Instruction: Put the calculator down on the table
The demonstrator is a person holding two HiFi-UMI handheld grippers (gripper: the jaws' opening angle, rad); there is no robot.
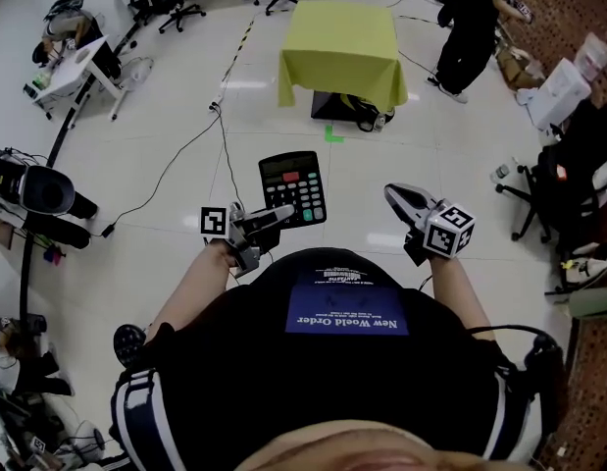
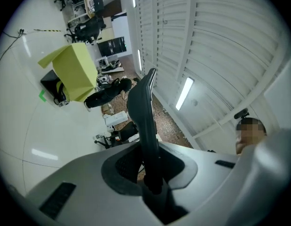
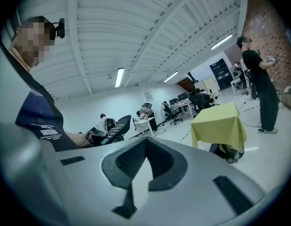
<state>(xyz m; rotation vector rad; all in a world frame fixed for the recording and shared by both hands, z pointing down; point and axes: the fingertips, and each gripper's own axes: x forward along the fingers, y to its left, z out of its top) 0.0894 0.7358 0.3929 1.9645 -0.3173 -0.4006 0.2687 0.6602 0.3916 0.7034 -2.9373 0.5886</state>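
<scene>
**Calculator in left gripper, off the worktop**

Left gripper (image 1: 276, 214): fingers pinch the lower edge of the calculator (image 1: 293, 186). It is a black rectangular slab with a pale display, grey keys and one red key, held over the glossy white floor (image 1: 185, 194). In the left gripper view it stands edge-on between the fingers. The shirt (image 1: 347, 324) print reads "New World Order". The worktop (image 1: 342, 42), draped in yellow cloth, is well beyond the calculator. Right gripper (image 1: 396, 196): fingers pressed together, nothing between them.
</scene>
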